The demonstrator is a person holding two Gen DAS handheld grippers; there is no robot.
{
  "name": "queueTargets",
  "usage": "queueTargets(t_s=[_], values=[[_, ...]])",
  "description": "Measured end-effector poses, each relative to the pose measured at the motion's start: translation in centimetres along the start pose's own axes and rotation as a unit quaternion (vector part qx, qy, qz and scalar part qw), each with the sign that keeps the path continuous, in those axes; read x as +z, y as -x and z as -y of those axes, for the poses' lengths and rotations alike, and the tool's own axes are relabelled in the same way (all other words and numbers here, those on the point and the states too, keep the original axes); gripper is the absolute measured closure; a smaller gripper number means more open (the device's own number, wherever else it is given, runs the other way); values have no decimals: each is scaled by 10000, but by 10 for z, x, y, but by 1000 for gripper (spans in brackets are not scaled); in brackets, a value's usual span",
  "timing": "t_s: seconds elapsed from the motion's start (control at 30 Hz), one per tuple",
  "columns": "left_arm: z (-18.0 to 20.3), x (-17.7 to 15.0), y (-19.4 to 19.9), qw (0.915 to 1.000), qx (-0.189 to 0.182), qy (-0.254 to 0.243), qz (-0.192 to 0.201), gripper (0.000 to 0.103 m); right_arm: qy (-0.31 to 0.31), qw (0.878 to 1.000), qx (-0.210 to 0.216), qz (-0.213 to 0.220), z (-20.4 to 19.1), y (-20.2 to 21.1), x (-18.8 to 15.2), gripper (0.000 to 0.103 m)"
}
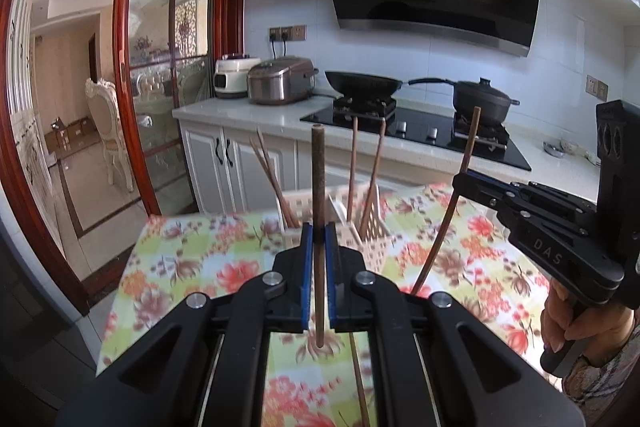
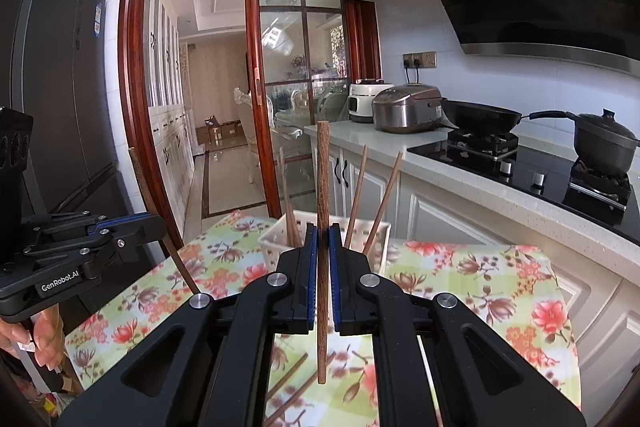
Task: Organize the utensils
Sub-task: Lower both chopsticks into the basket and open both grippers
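Note:
In the left wrist view my left gripper (image 1: 319,231) is shut on a brown chopstick (image 1: 319,179) that stands upright. Just beyond it sits a white slotted basket (image 1: 374,227) with several chopsticks leaning in it. My right gripper (image 1: 466,181) comes in from the right, shut on a second chopstick (image 1: 448,215) that is tilted. In the right wrist view the right gripper (image 2: 323,231) clamps its chopstick (image 2: 323,171) upright in front of the basket (image 2: 378,227). The left gripper (image 2: 154,223) is at the left, its chopstick (image 2: 176,259) slanting down.
A floral cloth covers the table (image 1: 208,267). Loose chopsticks (image 2: 286,375) lie on it below the right gripper. Behind stand a counter with rice cookers (image 1: 280,85), a wok (image 1: 362,83) and a pot (image 1: 482,101) on the stove. A dark fridge (image 2: 60,87) stands at the left.

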State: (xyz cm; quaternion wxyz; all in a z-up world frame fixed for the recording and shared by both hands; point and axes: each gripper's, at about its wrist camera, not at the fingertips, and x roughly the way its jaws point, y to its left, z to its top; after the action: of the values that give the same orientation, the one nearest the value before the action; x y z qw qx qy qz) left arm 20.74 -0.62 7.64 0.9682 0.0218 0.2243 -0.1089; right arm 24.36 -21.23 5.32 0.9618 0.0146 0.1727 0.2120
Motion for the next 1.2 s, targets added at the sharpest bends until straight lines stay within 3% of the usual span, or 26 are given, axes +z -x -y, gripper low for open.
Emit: queueTargets(t_s=[0.37,0.67,0.93,1.2], values=[[-2,70,2,9989,-188,-225,356,97,-73,9997,-60,208,15,-20,57,96],[-6,117,-15,9977,-36,-77,674,97,80,9993,-175,312,17,-47,83,96],[-20,125,-72,9993,-33,144,332,97,271,9992,-280,-72,19,-84,76,96],[-26,98,-126,9994,-120,149,-290,97,24,9963,-234,-832,32,-126,59,96]])
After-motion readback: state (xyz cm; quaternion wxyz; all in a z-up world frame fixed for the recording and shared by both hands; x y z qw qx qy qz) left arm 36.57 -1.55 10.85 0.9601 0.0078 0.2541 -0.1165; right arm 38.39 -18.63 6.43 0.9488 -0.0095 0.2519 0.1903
